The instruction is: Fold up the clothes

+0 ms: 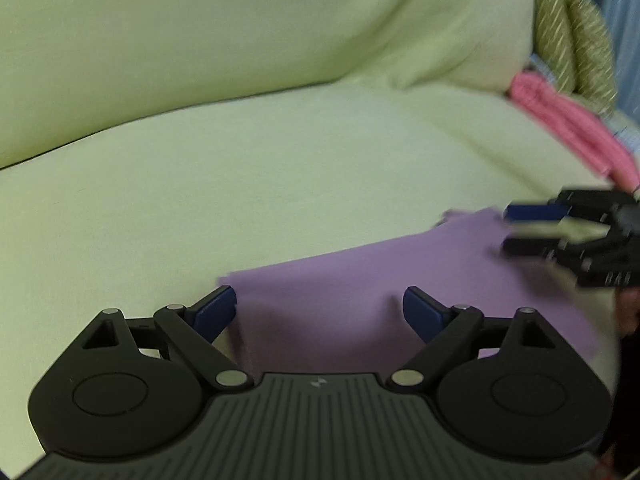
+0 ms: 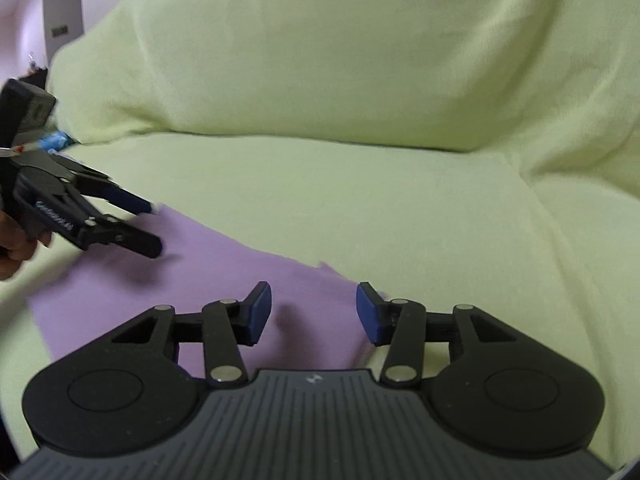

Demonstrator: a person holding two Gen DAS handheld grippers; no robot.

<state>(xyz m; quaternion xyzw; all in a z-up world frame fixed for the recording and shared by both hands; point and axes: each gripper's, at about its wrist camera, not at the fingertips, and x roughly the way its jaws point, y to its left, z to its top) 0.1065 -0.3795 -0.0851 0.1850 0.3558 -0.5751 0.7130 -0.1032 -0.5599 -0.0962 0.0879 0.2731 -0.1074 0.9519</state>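
Observation:
A flat purple cloth (image 1: 380,280) lies on the light green cover of the seat (image 1: 240,200). My left gripper (image 1: 320,308) hovers over the cloth's near left corner, its jaws wide open and nothing between the pads. The right gripper (image 1: 506,229) shows at the right edge, over the cloth's far right corner. In the right wrist view the right gripper (image 2: 313,308) stands partly open above the purple cloth (image 2: 208,276), gripping nothing. There the left gripper (image 2: 154,228) reaches in from the left over the cloth's far edge, open.
The green-covered backrest (image 2: 340,60) rises behind the seat. A pink knitted garment (image 1: 568,132) and olive striped fabric (image 1: 560,40) are piled at the far right. A hand (image 2: 12,252) holds the left gripper. A white post (image 2: 64,0) stands at upper left.

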